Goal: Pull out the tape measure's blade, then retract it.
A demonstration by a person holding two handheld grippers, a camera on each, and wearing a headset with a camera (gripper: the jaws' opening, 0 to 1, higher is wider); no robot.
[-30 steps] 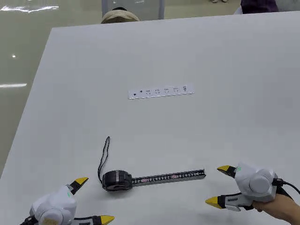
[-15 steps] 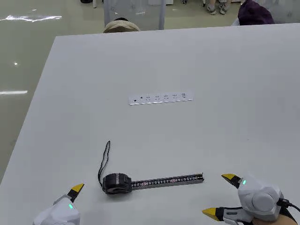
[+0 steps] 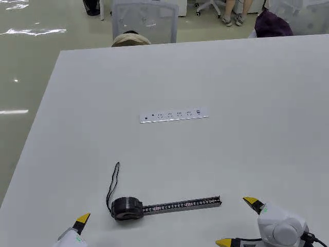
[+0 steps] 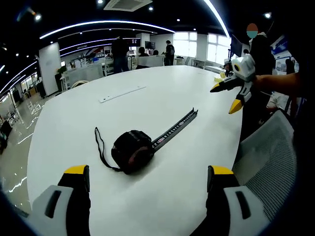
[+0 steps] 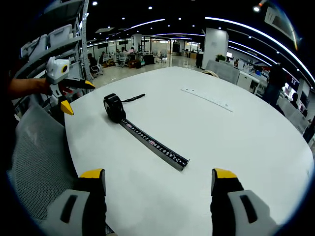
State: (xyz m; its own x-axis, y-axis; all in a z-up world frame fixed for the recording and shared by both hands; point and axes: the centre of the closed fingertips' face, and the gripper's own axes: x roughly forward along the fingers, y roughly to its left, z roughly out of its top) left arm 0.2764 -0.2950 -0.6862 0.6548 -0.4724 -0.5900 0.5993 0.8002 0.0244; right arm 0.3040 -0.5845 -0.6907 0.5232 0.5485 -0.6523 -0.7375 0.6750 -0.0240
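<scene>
Head view: the tape measure lies near the surface's near edge, its blade partly drawn out toward the right gripper, whose jaws are spread and empty; left gripper view: the left gripper, likewise released, faces the tape measure; right gripper view: the blade's end lies just ahead.

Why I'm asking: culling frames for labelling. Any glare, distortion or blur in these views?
Head view: sharp, evenly lit, glare streaks on the floor. Left gripper view: fisheye bows the table edge and ceiling lights; tape measure sharp. Right gripper view: same bowing; blade markings readable, no blur.
</scene>
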